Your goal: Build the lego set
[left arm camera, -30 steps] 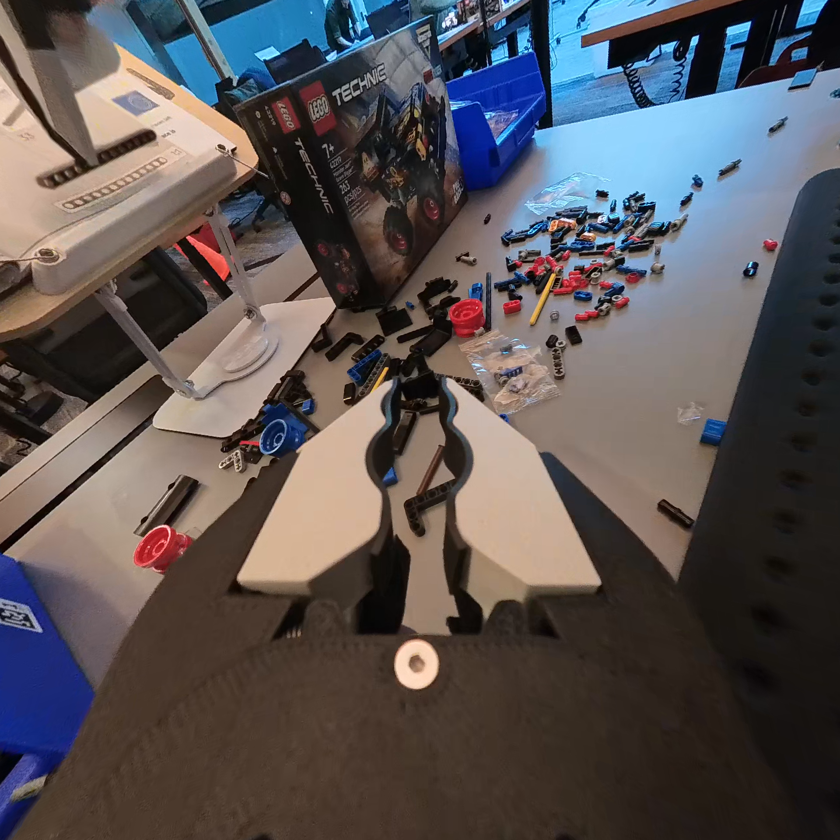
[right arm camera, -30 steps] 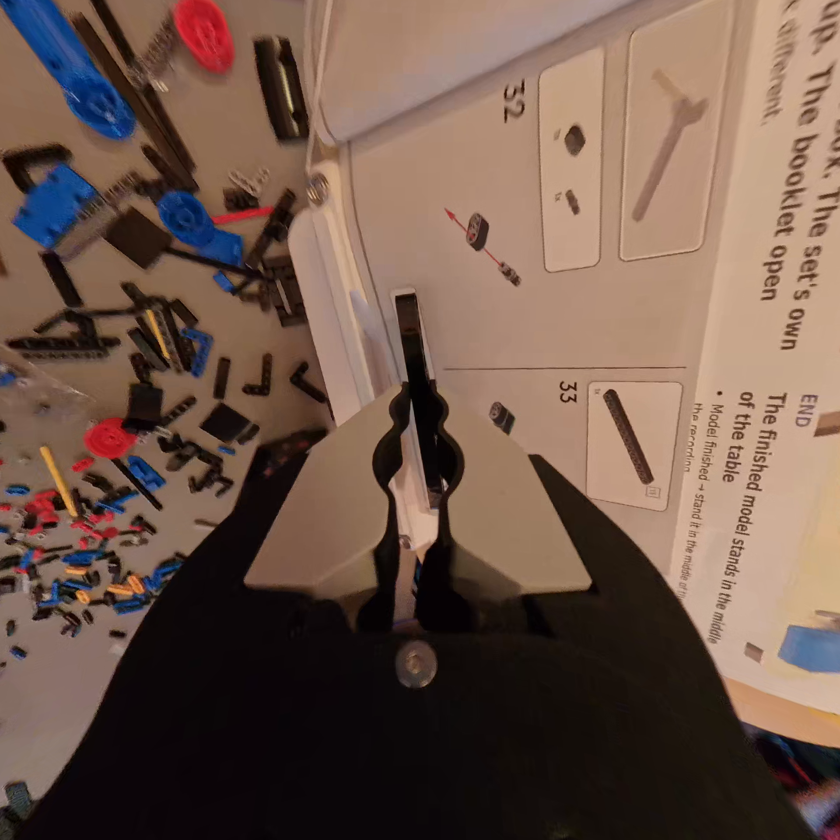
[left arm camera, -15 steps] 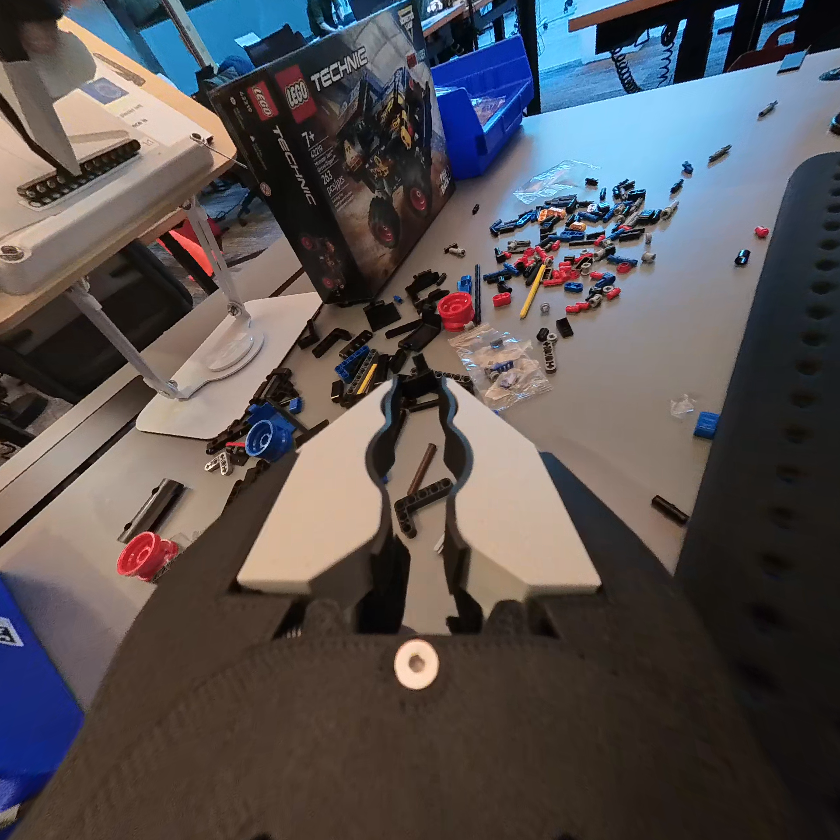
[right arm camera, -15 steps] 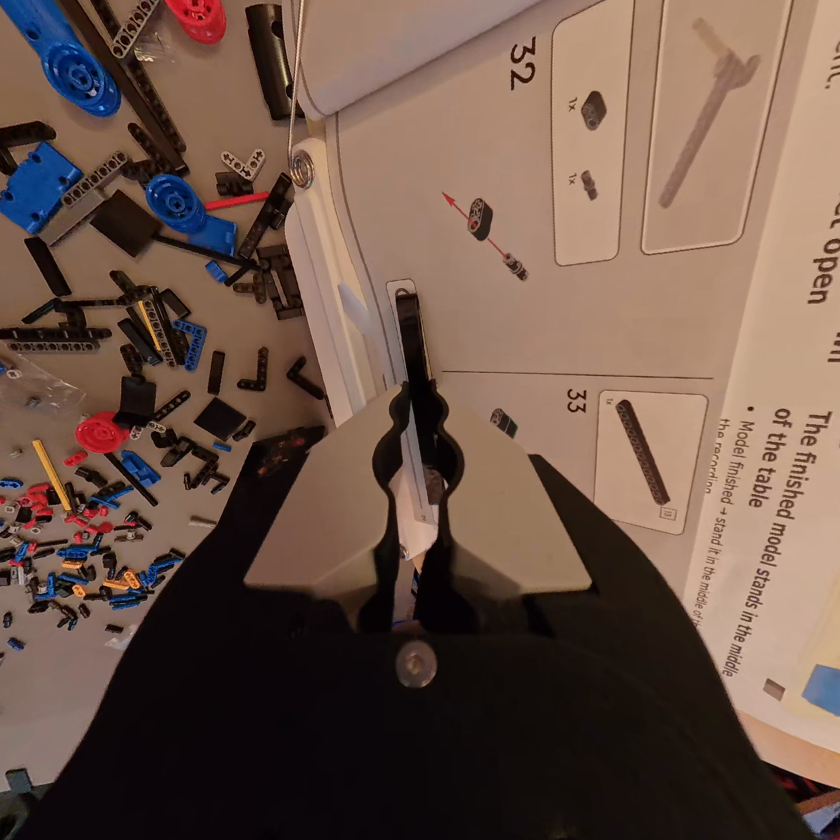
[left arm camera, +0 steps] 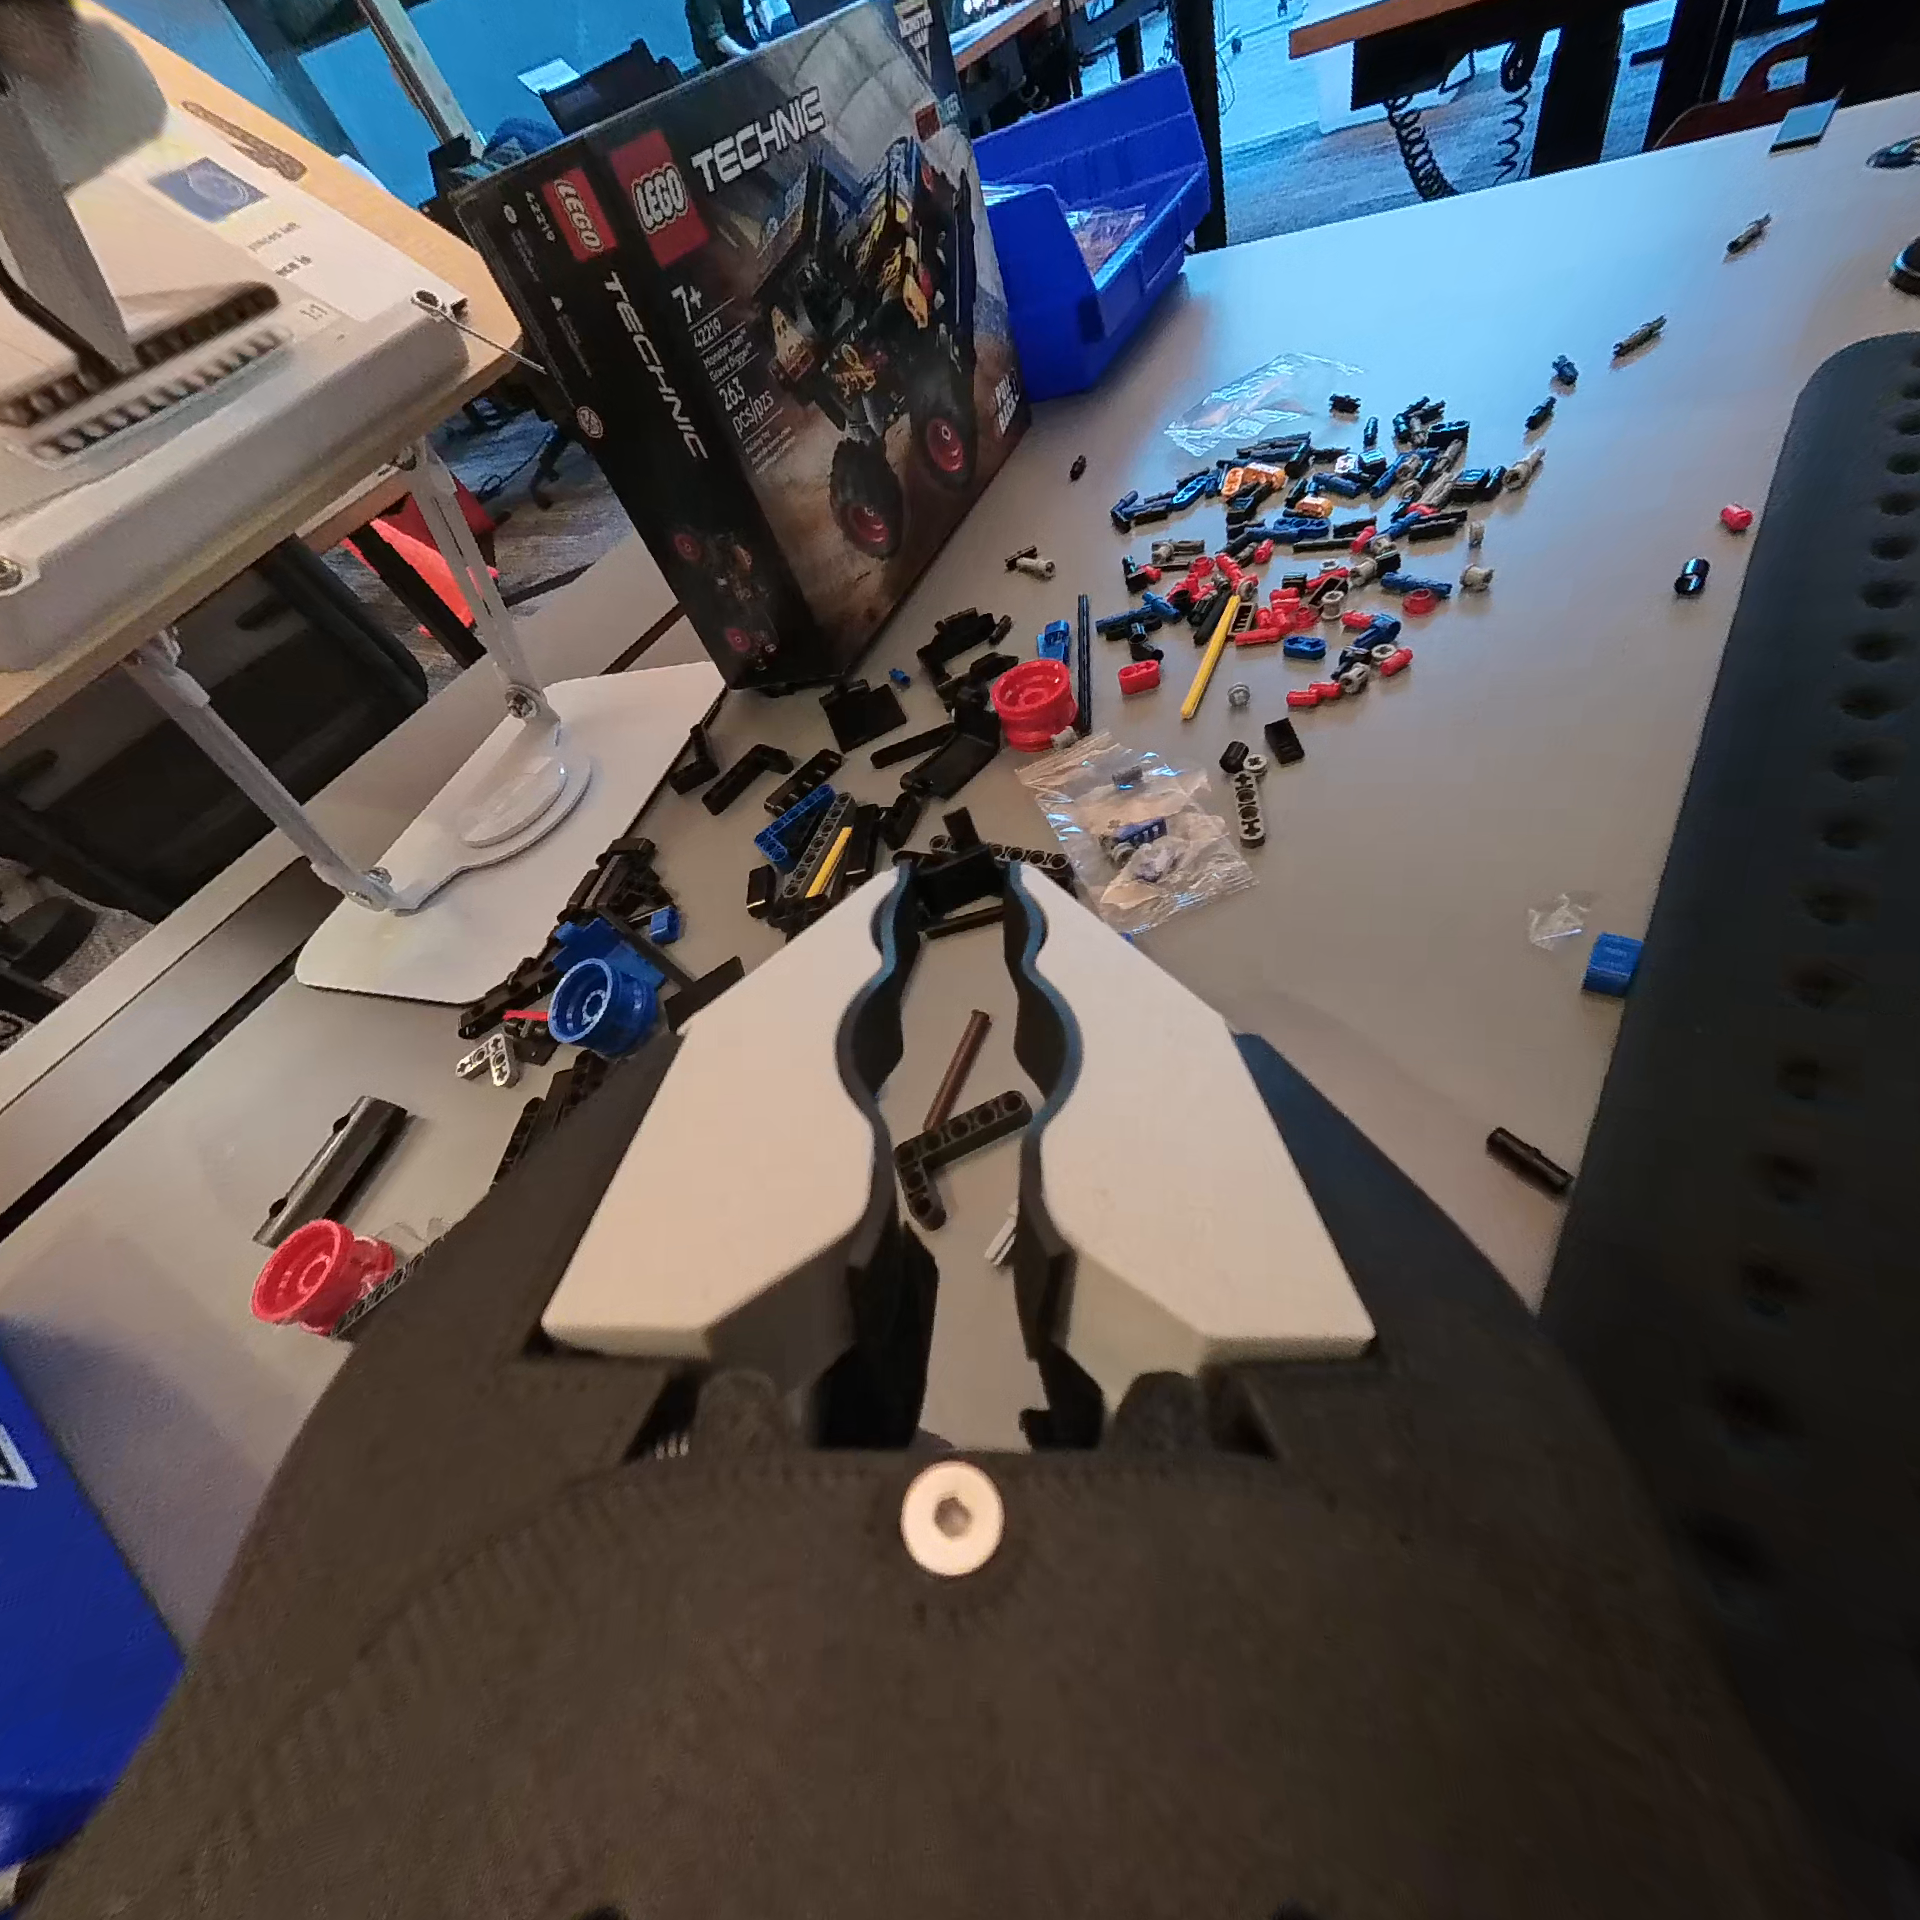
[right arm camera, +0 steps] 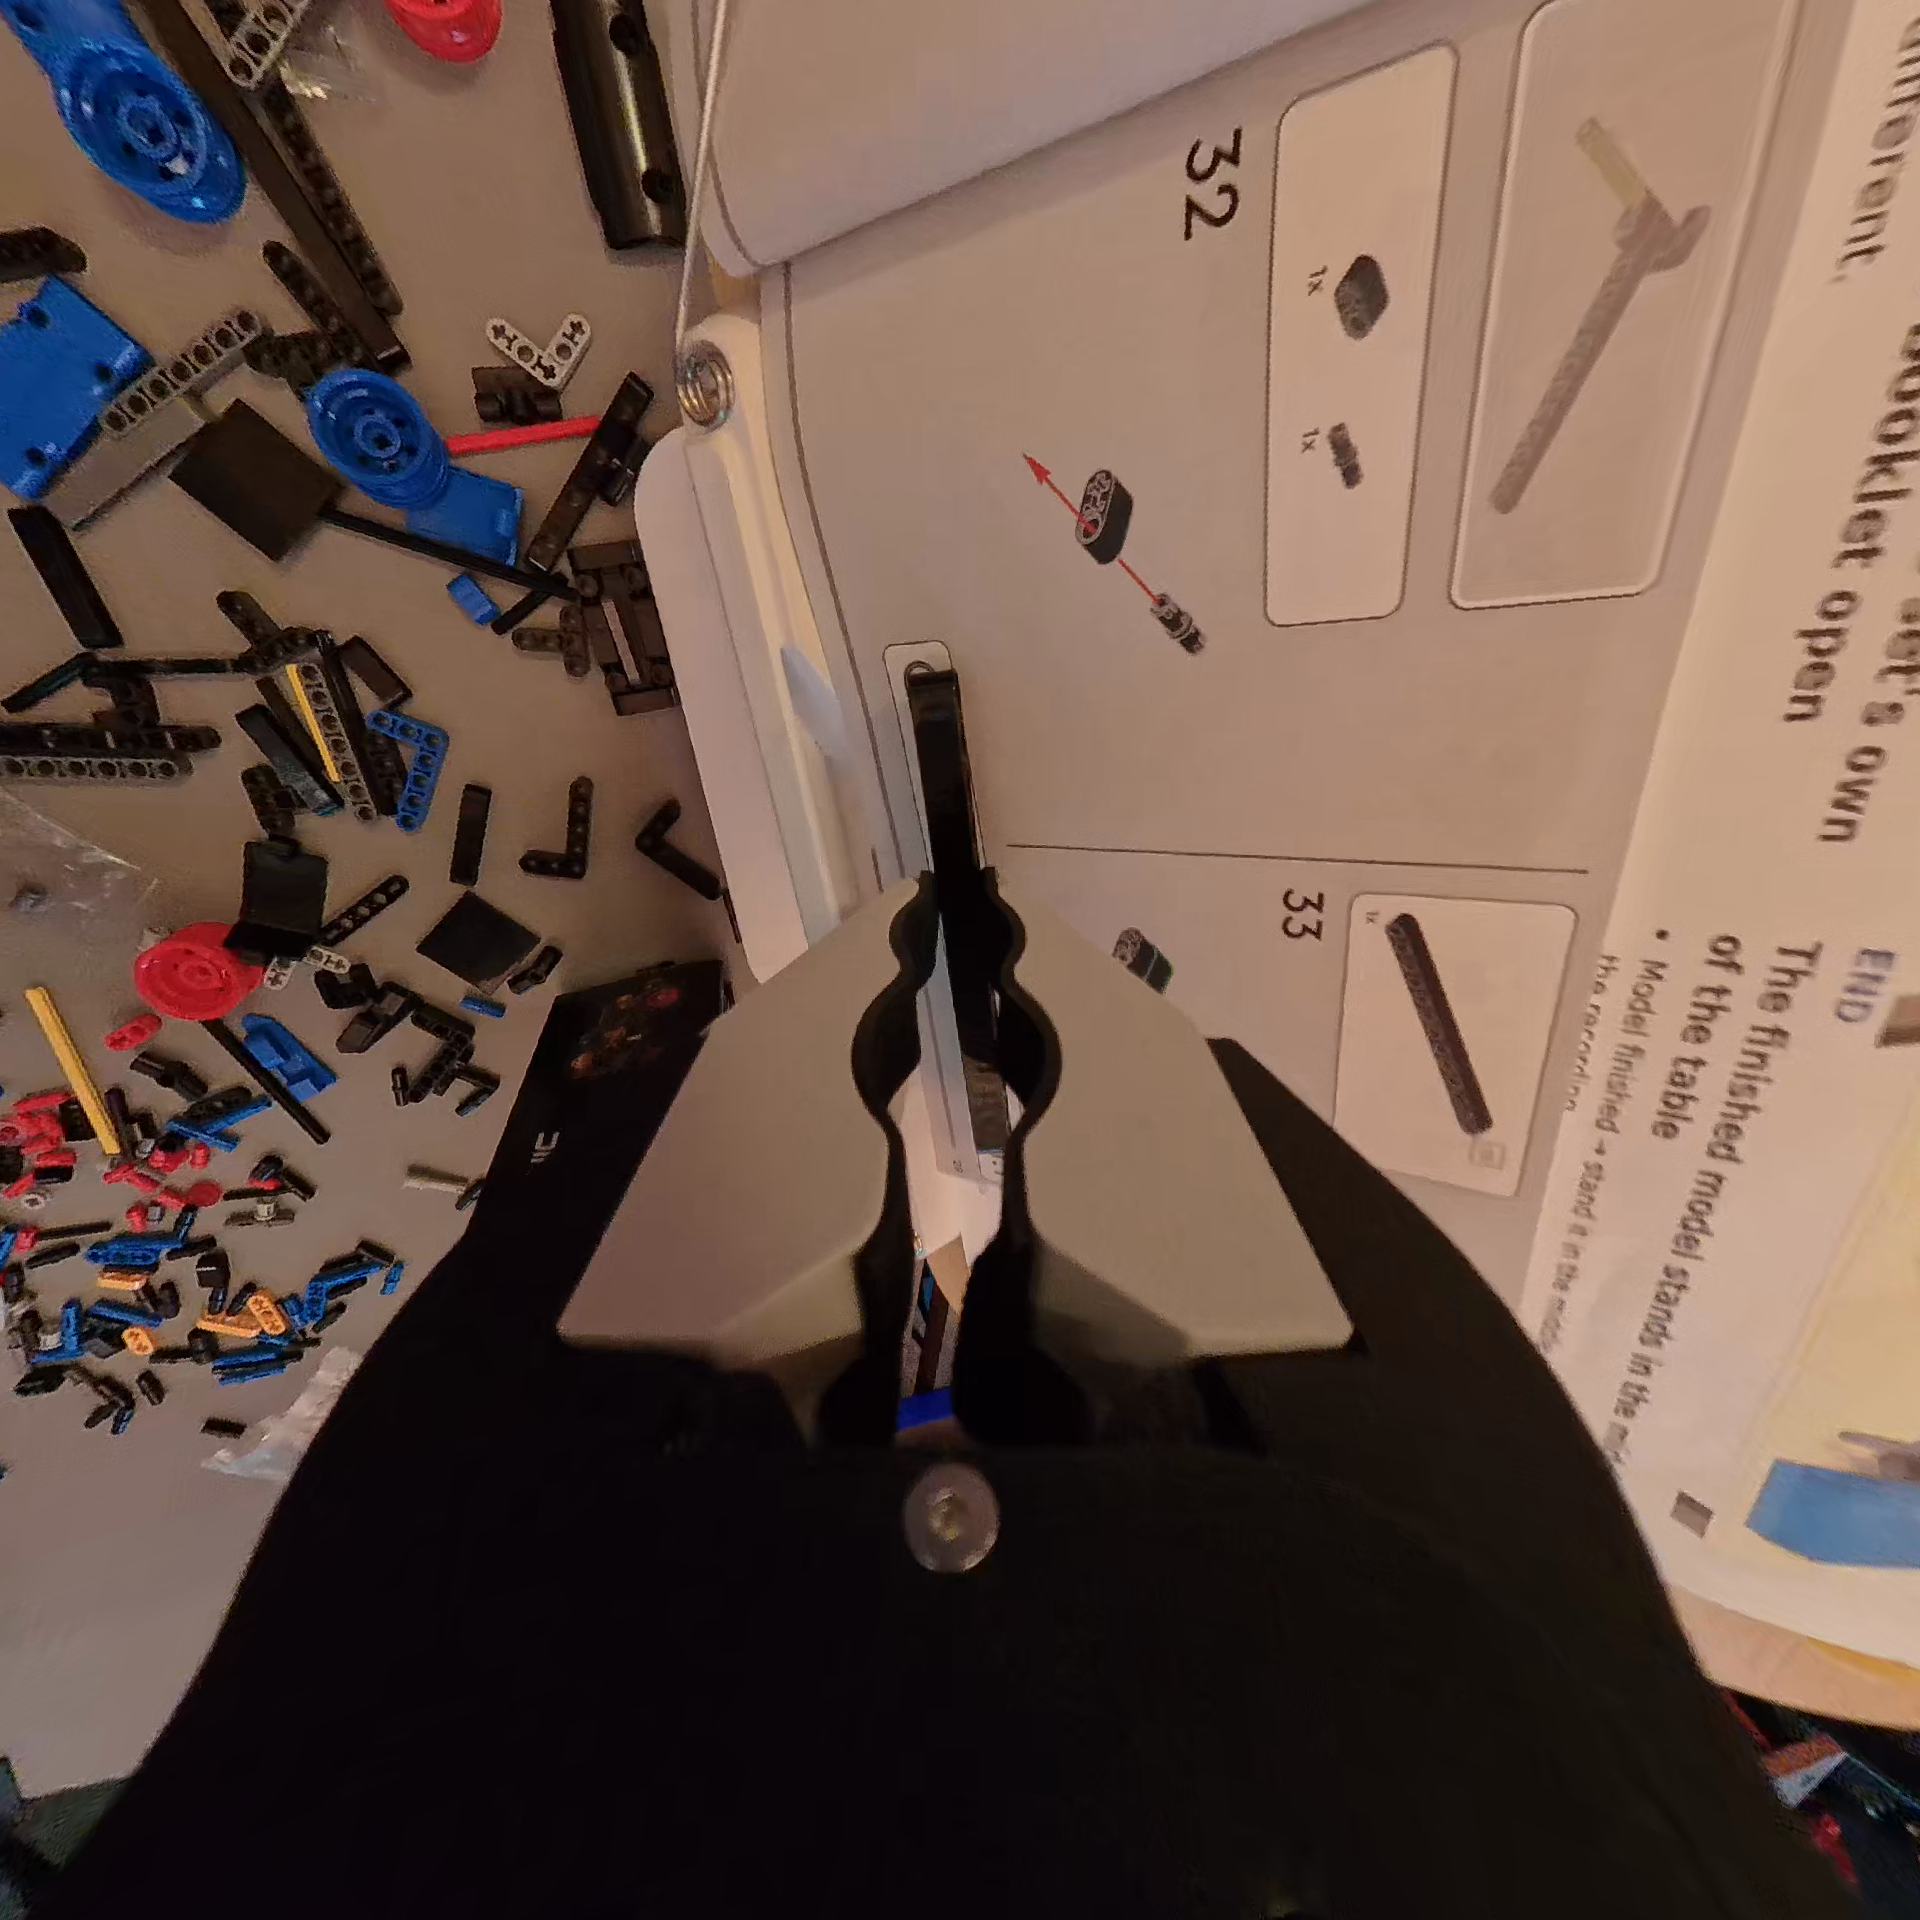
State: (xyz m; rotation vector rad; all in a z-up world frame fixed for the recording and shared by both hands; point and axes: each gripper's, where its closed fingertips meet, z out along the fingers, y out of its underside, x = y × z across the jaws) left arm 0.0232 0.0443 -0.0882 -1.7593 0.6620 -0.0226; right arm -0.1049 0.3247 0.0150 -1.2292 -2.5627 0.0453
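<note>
In the left wrist view, my left gripper [left arm camera: 956,883] is open and empty, hovering over the grey table [left arm camera: 1403,935]. A black L-shaped beam [left arm camera: 961,1143] and a brown axle [left arm camera: 958,1060] lie on the table, seen between its fingers. In the right wrist view, my right gripper [right arm camera: 956,883] is shut on a long black beam [right arm camera: 940,769]. It holds the beam flat against the open instruction booklet [right arm camera: 1143,748], over a printed outline. That beam also shows in the left wrist view [left arm camera: 145,358] on the booklet, at the top left.
The booklet rests on a white stand [left arm camera: 499,821] at the left. The set's box [left arm camera: 748,416] stands behind loose black, blue and red pieces [left arm camera: 1299,582]. A clear parts bag [left arm camera: 1143,831], red wheel [left arm camera: 1034,701], blue wheel [left arm camera: 597,1003] and blue bin [left arm camera: 1091,229] are nearby.
My left gripper shifted slightly over the table and stays open. My right gripper keeps the black beam pressed to the booklet and has drifted only a little.
</note>
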